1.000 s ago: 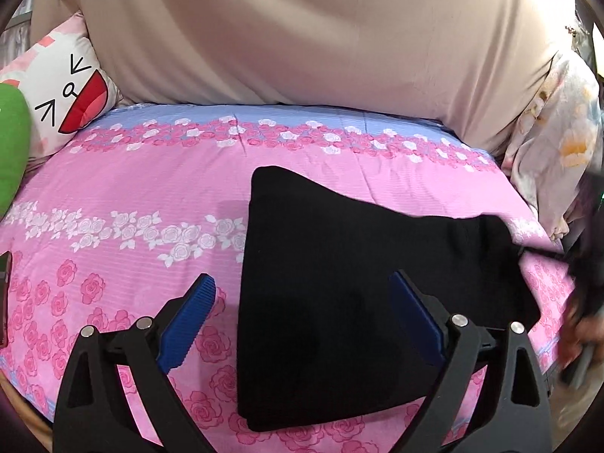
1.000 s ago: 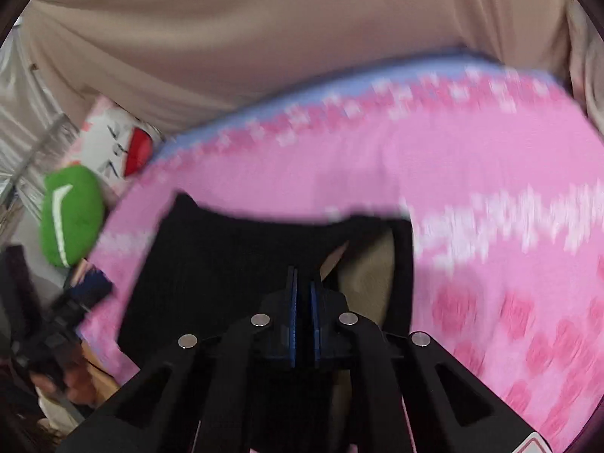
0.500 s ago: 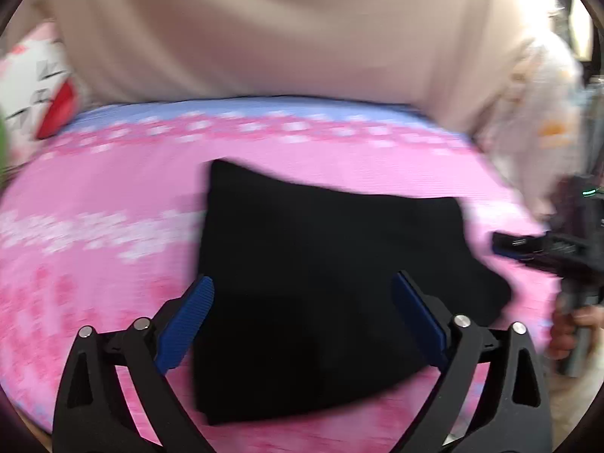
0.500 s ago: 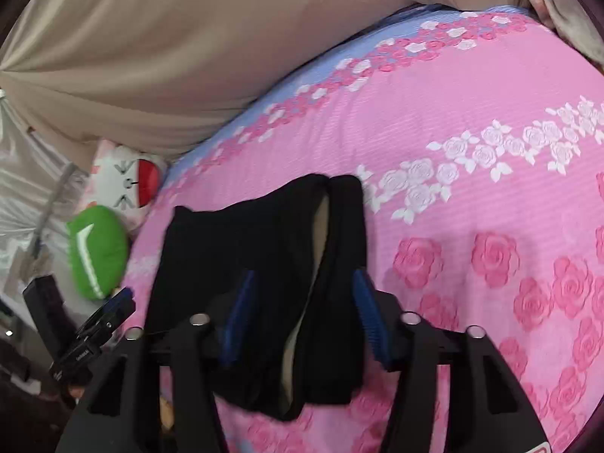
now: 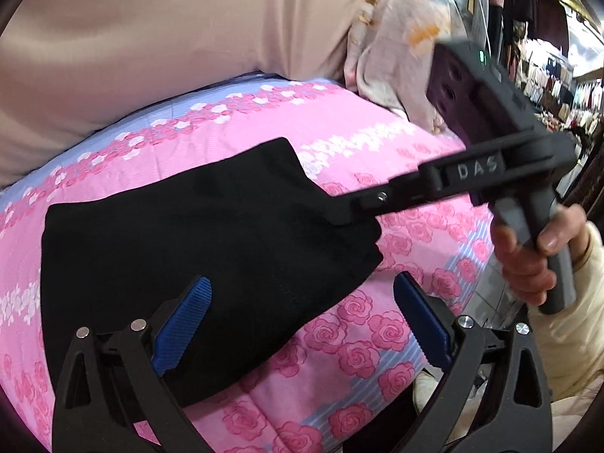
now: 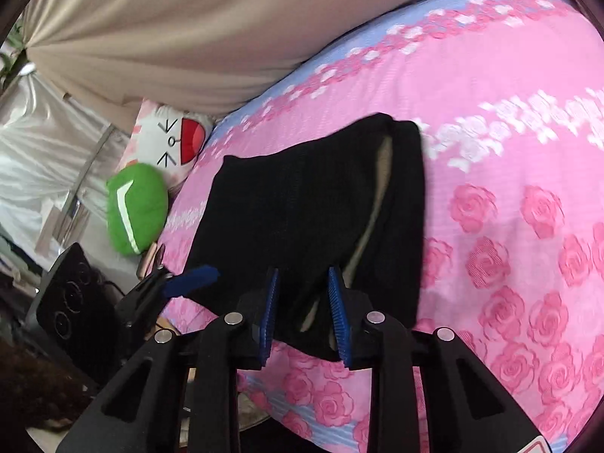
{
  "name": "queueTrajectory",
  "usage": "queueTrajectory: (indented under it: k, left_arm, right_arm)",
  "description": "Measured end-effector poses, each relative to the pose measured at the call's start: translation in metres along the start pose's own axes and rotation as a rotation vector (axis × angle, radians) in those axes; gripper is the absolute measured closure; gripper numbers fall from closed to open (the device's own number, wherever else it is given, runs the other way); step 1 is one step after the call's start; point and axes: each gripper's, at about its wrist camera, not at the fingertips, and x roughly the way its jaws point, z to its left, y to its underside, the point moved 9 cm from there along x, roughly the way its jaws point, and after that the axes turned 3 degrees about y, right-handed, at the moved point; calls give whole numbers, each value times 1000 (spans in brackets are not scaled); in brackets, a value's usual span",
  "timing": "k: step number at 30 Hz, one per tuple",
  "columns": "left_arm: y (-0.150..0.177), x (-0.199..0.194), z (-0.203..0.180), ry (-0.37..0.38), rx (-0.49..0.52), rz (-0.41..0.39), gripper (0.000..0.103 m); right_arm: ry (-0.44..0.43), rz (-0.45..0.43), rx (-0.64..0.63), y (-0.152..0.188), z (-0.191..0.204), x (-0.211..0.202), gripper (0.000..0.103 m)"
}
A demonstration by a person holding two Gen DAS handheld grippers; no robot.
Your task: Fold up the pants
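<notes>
Folded black pants lie on the pink rose bedspread. My left gripper hovers open over their near right corner, with one blue pad above the cloth and the other above the bedspread. My right gripper reaches in from the bed's edge, held by a hand. Its jaws are closing around the near edge of the pants, where a beige lining shows. The cloth lies between the blue pads, which stand a little apart. One pad of the left gripper shows at the pants' left side.
A cat-face pillow and a green cushion sit off the bed's far left corner. A beige curtain backs the bed, with a floral cloth hanging at the right. A black device stands low beside the bed.
My left gripper swung right and rolled, so the right gripper and its hand now fill the right side. The right gripper went from shut to wide open, then narrowed around the pants' edge.
</notes>
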Motion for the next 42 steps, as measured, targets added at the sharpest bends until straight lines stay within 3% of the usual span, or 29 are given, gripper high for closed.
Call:
queueTrajectory:
  k: [1, 3, 4, 5, 6, 8, 9, 12, 13, 15, 17, 21, 24, 26, 27, 29, 30, 31, 33, 36, 37, 38, 40, 41, 42]
  left_arm:
    - [0, 4, -1, 0, 6, 8, 8]
    - [-5, 11, 0, -17, 11, -2, 8]
    - [-7, 14, 3, -27, 13, -6, 16]
    - [-9, 18, 5, -22, 9, 3, 43]
    - [-12, 23, 9, -7, -5, 21, 55]
    - [-19, 25, 29, -17, -91, 24, 91]
    - [-23, 23, 41, -6, -141, 22, 95]
    - [-36, 5, 73, 67, -294, -15, 97]
    - [-42, -6, 85, 53, -320, -47, 97]
    - [-51, -24, 100, 32, -339, -98, 97]
    - [-61, -40, 112, 15, -351, -144, 97]
    - [-77, -48, 119, 34, -368, -181, 97]
    - [-79, -51, 112, 36, -351, -186, 97]
    - [-80, -50, 107, 39, -342, -179, 97]
    - [-79, -52, 106, 38, -337, -177, 97]
    - [-80, -54, 102, 17, -323, -176, 97]
    - [-82, -57, 100, 16, -314, -181, 97]
    - [-83, -59, 99, 17, -308, -185, 97]
    - [-88, -61, 88, 38, -296, -196, 96]
    - [-79, -32, 58, 93, -251, -133, 90]
    - [-70, -16, 50, 95, -248, -97, 79]
    - [-53, 8, 39, 106, -236, -26, 60]
    - [-28, 32, 31, 99, -236, 61, 56]
    - [-19, 34, 32, 98, -254, 76, 54]
    - [-17, 30, 36, 100, -272, 66, 50]
  right_arm:
    - [-10, 7, -10, -2, 5, 2, 98]
    - [-54, 10, -20, -12, 18, 3, 98]
    - [-77, 2, -34, -20, 27, 3, 98]
    - [-106, -2, -45, -26, 36, 2, 98]
    - [-139, -5, -60, -34, 48, 0, 97]
    - [-158, 3, -90, -43, 62, 2, 95]
    - [-157, 9, -118, -48, 68, 5, 93]
    - [-145, -27, -92, -59, 64, 0, 85]
    - [-137, -52, -82, -60, 58, -5, 72]
    - [12, -100, -105, -58, 37, -13, 61]
    - [117, -78, -118, -48, 20, -9, 60]
    - [156, 20, -130, -32, 9, 20, 60]
    - [183, 64, -137, -35, -1, 49, 52]
    - [176, 71, -158, -36, -2, 63, 62]
    - [172, 78, -158, -37, -1, 71, 80]
    - [148, 45, -176, -46, 10, 69, 82]
    - [150, 11, -189, -52, 16, 61, 95]
    - [150, -29, -200, -61, 23, 49, 99]
    - [159, -130, -214, -80, 29, 13, 99]
    - [248, -120, -171, -83, -11, 8, 97]
    - [297, -79, -131, -77, -37, 17, 95]
    - [350, -45, -79, -68, -63, 25, 93]
    - [336, -62, -1, -57, -82, 18, 85]
    - [321, -84, 26, -53, -85, 8, 83]
    - [298, -126, 49, -50, -84, -7, 73]
